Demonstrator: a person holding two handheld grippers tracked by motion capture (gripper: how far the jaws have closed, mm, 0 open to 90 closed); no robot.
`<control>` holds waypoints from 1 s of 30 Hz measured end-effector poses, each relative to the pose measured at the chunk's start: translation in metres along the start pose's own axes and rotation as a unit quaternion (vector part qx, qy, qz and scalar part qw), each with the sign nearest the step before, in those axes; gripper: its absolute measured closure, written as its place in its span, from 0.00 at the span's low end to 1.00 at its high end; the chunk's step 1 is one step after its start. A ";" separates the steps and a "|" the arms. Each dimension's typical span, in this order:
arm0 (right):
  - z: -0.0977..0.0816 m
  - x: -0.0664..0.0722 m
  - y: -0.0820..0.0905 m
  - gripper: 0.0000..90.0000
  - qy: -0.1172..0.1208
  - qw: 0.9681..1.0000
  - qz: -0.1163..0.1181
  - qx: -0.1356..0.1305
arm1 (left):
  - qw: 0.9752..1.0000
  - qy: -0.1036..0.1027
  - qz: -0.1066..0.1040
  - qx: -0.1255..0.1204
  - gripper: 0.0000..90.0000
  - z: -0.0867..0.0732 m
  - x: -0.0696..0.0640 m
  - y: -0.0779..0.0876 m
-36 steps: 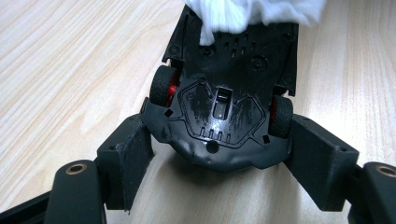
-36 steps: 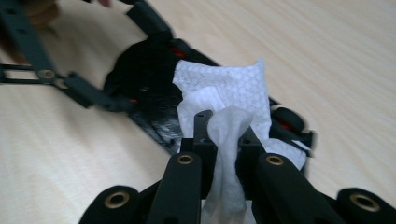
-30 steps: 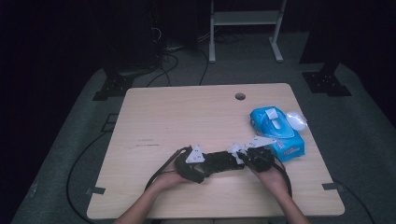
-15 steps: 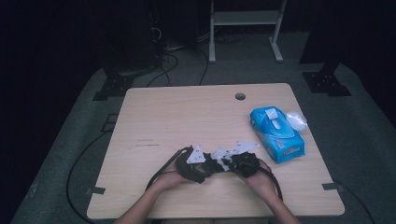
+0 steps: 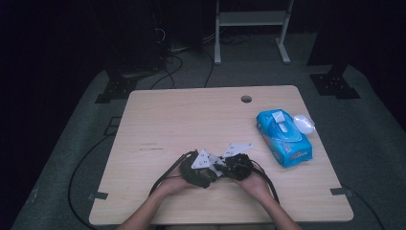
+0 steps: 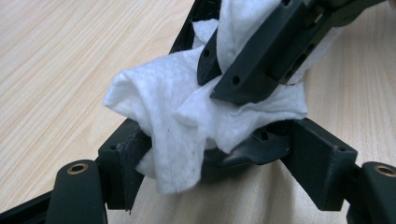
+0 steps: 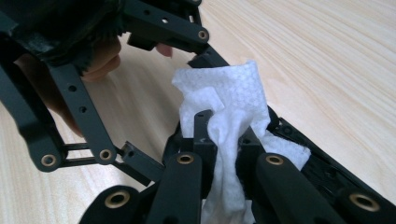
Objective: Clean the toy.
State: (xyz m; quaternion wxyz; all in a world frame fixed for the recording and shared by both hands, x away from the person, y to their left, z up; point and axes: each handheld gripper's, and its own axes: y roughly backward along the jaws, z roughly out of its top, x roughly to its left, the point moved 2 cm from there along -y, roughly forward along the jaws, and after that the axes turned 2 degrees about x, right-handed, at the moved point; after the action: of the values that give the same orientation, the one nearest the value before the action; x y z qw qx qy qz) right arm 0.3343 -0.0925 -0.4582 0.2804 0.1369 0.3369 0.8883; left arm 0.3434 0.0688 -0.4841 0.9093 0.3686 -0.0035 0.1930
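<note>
While right fingers (image 7: 219,135) pinch wipe (image 7: 224,93) | left fingers (image 6: 224,158) spread around it

Nothing readable is being shown here: printing is being seen on the blue wipes pack (image 5: 284,138), but it's too small and blurry to be made out.
</note>
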 end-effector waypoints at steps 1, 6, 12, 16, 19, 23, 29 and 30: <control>0.000 0.001 0.000 0.93 0.002 1.000 0.002 0.002 | 1.000 -0.002 0.000 0.000 0.30 0.000 0.000 0.000; 0.004 0.016 -0.011 0.93 0.040 0.999 0.022 0.020 | 1.000 -0.006 -0.005 0.006 0.33 -0.001 -0.004 -0.002; 0.002 0.000 -0.009 0.93 0.017 1.000 -0.014 0.017 | 0.999 0.028 -0.013 -0.022 0.46 -0.002 0.006 0.003; -0.001 -0.001 -0.006 0.93 0.016 1.000 -0.011 0.018 | 0.999 0.024 -0.013 -0.020 0.38 -0.001 0.006 0.004; 0.001 -0.008 0.007 0.93 -0.002 1.000 -0.026 -0.006 | 0.999 0.024 -0.013 -0.023 0.35 0.001 0.006 0.006; -0.006 -0.028 0.028 0.93 -0.028 0.998 -0.053 -0.010 | 0.999 0.037 -0.022 -0.021 0.25 0.004 0.004 0.000; -0.021 -0.035 0.030 0.93 -0.042 0.997 -0.059 0.018 | 0.999 0.027 -0.028 -0.012 0.18 0.014 -0.004 -0.015; -0.021 -0.033 0.029 0.93 -0.036 0.997 -0.059 0.017 | 0.999 0.027 -0.025 -0.010 0.17 0.015 -0.004 -0.018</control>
State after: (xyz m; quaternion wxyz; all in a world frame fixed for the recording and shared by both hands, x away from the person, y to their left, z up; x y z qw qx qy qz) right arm 0.3403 -0.1407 -0.4557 0.3419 0.1529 0.3489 0.8591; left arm 0.3483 0.0459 -0.4856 0.9173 0.3540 0.0282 0.1801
